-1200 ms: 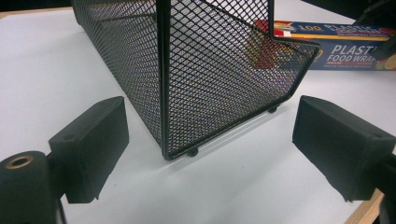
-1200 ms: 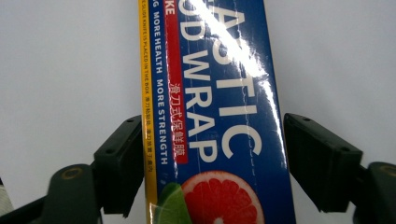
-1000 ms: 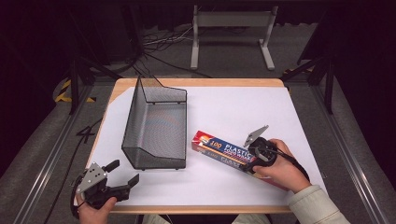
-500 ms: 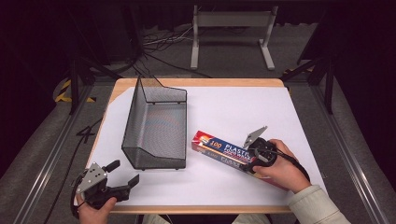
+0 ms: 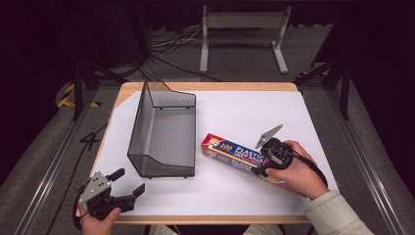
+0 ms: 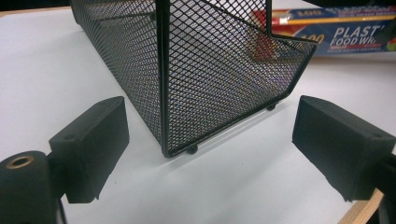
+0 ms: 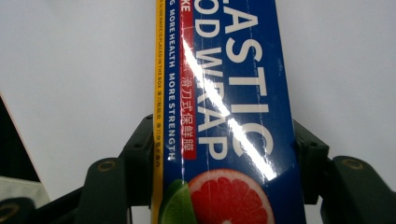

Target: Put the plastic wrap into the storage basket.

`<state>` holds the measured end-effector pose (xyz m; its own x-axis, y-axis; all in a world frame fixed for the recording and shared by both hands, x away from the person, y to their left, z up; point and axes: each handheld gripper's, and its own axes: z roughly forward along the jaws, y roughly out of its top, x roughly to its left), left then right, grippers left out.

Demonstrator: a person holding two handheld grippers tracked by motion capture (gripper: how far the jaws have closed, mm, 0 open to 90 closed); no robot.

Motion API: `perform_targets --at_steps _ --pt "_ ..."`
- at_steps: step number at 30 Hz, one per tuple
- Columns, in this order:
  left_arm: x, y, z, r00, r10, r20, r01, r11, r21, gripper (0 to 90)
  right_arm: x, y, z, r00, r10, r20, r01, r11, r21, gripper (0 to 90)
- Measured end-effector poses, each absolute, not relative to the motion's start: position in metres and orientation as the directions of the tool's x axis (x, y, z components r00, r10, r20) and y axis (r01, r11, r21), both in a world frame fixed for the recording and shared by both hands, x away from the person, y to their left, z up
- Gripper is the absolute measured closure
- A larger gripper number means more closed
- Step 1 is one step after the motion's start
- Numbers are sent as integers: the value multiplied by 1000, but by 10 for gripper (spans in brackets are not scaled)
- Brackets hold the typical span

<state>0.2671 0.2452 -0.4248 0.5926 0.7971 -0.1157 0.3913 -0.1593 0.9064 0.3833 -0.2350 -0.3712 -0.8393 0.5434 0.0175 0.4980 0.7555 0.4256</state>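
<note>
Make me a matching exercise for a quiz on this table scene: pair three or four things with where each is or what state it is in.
Things:
1. mesh basket
2. plastic wrap box
3. left claw
4. right claw

Places or states:
A. jaws on either side of a blue box
B. lies flat on the white sheet, to the right of the basket
C. open and holding nothing, near the table's front edge
D. stands empty on the left half of the table

Pairs: 1-D, 2-B, 3-C, 4-A
</note>
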Motion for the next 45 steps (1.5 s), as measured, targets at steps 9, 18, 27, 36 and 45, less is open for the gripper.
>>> perform_targets --at_steps 9,18,27,36,45 --pt "268 244 -425 597 795 -112 390 -164 906 117 387 -228 -345 -809 586 37 528 698 484 411" --pt "268 245 -425 594 796 -115 389 -160 907 117 394 -218 -322 -784 620 26 541 663 517 412" --pt "267 246 -424 591 798 -118 391 -155 907 117 403 -205 -302 -753 657 25 569 632 526 411" --pt "267 246 -424 592 797 -117 387 -154 909 117 414 -178 -289 -738 675 15 580 622 526 410" --pt "263 250 -424 582 804 -118 389 -148 909 118 427 -148 -292 -716 697 17 604 608 515 409"
